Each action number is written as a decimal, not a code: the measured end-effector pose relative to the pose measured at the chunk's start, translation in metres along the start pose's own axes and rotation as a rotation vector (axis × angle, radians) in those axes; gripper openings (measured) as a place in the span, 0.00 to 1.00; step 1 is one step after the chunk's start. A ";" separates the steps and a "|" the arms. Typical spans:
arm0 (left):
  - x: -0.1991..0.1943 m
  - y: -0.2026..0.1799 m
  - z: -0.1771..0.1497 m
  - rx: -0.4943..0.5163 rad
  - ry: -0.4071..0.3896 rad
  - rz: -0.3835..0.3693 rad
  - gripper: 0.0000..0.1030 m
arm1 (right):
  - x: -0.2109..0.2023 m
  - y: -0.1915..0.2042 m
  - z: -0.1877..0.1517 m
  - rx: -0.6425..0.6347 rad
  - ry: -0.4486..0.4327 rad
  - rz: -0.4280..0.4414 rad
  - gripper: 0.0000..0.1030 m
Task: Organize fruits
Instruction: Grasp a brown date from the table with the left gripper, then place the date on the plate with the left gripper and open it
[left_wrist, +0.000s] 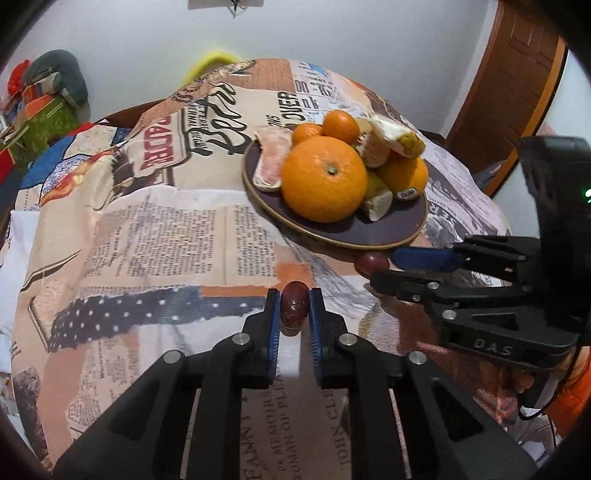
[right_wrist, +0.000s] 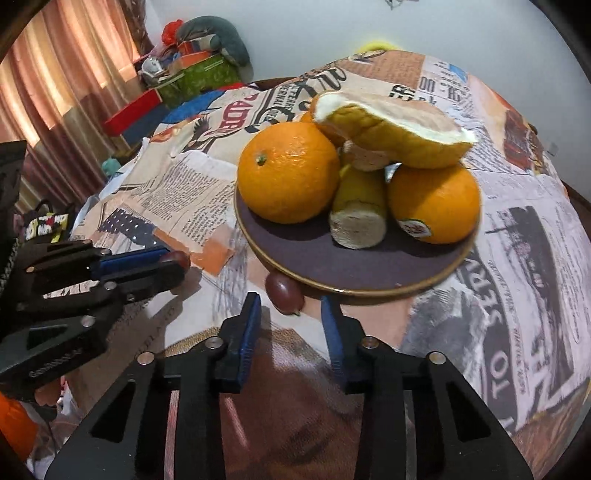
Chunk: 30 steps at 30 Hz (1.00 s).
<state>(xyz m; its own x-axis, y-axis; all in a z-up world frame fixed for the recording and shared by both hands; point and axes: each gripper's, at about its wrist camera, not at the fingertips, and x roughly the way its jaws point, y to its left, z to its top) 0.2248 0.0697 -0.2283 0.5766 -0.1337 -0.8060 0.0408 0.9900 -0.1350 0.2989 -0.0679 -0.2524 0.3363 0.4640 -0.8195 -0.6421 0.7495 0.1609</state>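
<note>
Underneath, a newsprint-patterned cloth covers the round table; a white wall stands behind, curtains far to my left. My left claw is clamped on a dark red date sitting on the cloth. My right claw stands apart around a second date, pads not touching it; that date lies against the rim of the plate just ahead. Oranges and cut fruit pieces crowd the plate. Open cloth spreads left of my left claw; the table edge curves away right of my right claw.
</note>
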 end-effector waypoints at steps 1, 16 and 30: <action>-0.001 0.001 0.000 -0.003 -0.003 0.003 0.14 | 0.001 0.002 0.000 -0.004 0.001 -0.004 0.28; -0.008 -0.006 0.011 -0.003 -0.029 -0.013 0.14 | -0.020 0.003 -0.006 -0.001 -0.044 0.002 0.18; 0.003 -0.040 0.042 0.052 -0.064 -0.065 0.14 | -0.056 -0.032 0.005 0.067 -0.163 -0.063 0.18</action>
<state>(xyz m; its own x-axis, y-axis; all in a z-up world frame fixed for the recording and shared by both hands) 0.2588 0.0319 -0.2008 0.6223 -0.1957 -0.7579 0.1205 0.9806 -0.1543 0.3044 -0.1154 -0.2090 0.4850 0.4818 -0.7299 -0.5711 0.8065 0.1528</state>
